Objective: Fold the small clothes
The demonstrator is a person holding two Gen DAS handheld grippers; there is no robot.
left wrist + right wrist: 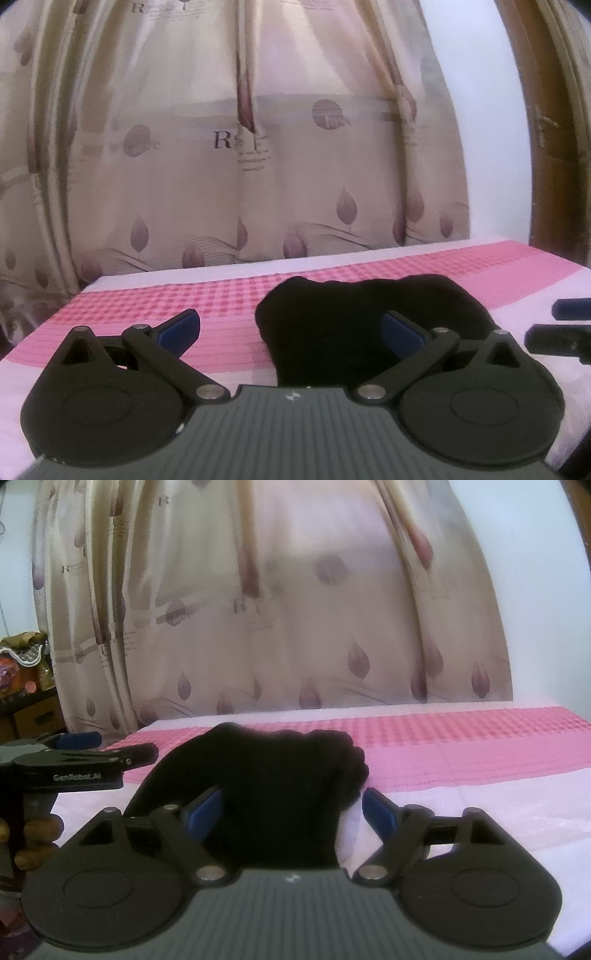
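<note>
A black garment (369, 325) lies bunched on a surface covered by a pink and white checked cloth (184, 295); whether that surface is a bed or a bench cannot be told. In the left wrist view the left tool (291, 326) has its blue-padded fingers (177, 328) spread wide with nothing pressed between them: the pad at 9 o'clock sits over bare pink cloth, the pad at 3 o'clock in front of the garment's left part. The garment fills the middle of that view toward 3 o'clock, and the tip of the right tool (570, 319) shows at the frame's edge at 3 o'clock, just beside the garment's right end. In the right wrist view the right tool (293, 814) also stands wide open; the garment (266, 794) lies between its pads and reaches toward 12 o'clock, the left pad in front of the dark cloth, the right pad over a small white patch (351, 827) at the garment's edge, and no pad visibly presses on the fabric. At 9 o'clock in this view the left tool (96, 746) appears from the side, carried by a person's hand (35, 840) whose fingers wrap its grip. Behind the surface, at 12 o'clock in both views, hangs a beige curtain (240, 147) printed with leaves, and a wooden door (554, 147) stands at 2 o'clock in the left view.
</note>
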